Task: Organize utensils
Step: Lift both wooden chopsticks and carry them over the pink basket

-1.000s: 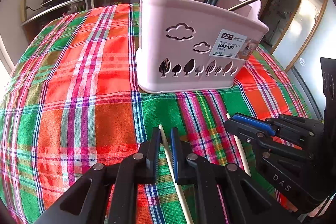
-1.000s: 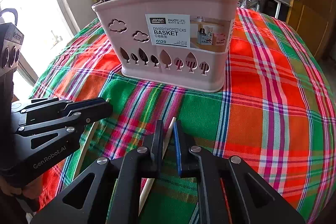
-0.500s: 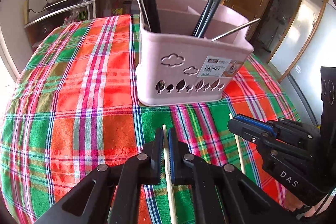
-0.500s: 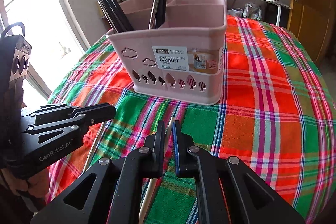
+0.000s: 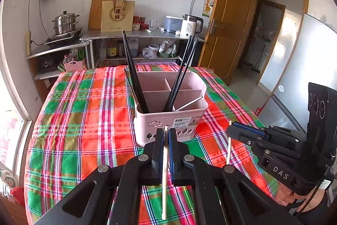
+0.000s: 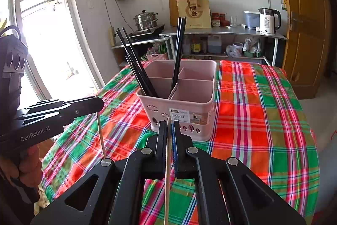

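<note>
Pink plastic divided chopstick basket (image 5: 170, 119) stands mid-way across the counter covered in a red-green plaid cloth (image 5: 84, 119); all places below are relative to it.

Progress: partly done, by the look of it. Black chopsticks (image 5: 134, 77) already stand in the basket's near-left compartment as the left view shows it, a second black set (image 5: 181, 79) leans in the next compartment over, and a thin metal utensil handle (image 5: 189, 103) rests at the near-right rim. The far compartments look empty. Left to do: two pale wooden chopsticks are not yet in the basket; each is held in the air on the near side of it, above the cloth.

Left gripper (image 5: 166, 140): closed nearly all the way, pinching one pale wooden chopstick (image 5: 164, 172) upright between its pads, tip just past the fingertips, shaft hanging down below. In the right wrist view it sits to the left of the basket (image 6: 179, 98), apart from it, the same stick (image 6: 100, 132) poking out above and below.

Right gripper (image 6: 168, 136): also clamped down to a narrow gap, gripping the second pale wooden chopstick (image 6: 167, 172) upright, in front of the basket and not touching it. Left view shows it off to the basket's right (image 5: 231, 130).

Likely next: carry both sticks over a free compartment and drop them in.
</note>
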The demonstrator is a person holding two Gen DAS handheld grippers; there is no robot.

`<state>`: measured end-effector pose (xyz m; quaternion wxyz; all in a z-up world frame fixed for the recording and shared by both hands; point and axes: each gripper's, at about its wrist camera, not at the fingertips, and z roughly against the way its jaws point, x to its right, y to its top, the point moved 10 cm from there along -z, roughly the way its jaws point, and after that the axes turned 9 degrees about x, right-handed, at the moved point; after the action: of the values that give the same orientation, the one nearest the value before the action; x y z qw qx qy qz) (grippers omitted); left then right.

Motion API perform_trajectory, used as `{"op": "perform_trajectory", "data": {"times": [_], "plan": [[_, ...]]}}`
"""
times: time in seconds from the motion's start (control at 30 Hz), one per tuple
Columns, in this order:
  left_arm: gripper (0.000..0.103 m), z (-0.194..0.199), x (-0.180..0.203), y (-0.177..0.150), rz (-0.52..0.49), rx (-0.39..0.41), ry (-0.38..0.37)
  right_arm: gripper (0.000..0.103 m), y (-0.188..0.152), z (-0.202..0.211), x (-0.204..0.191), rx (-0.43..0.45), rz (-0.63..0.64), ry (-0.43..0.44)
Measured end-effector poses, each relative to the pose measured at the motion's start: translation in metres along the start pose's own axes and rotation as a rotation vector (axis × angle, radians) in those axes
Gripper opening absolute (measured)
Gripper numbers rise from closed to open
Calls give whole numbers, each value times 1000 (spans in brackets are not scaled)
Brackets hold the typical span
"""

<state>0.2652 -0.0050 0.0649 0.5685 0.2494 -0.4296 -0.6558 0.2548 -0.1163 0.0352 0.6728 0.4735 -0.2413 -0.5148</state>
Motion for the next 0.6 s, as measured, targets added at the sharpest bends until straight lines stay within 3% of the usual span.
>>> {"op": "perform_trajectory", "data": {"times": [0.6], "plan": [[4, 21, 10, 11, -21, 26, -13, 4, 18, 32, -8, 80, 36, 17]]}}
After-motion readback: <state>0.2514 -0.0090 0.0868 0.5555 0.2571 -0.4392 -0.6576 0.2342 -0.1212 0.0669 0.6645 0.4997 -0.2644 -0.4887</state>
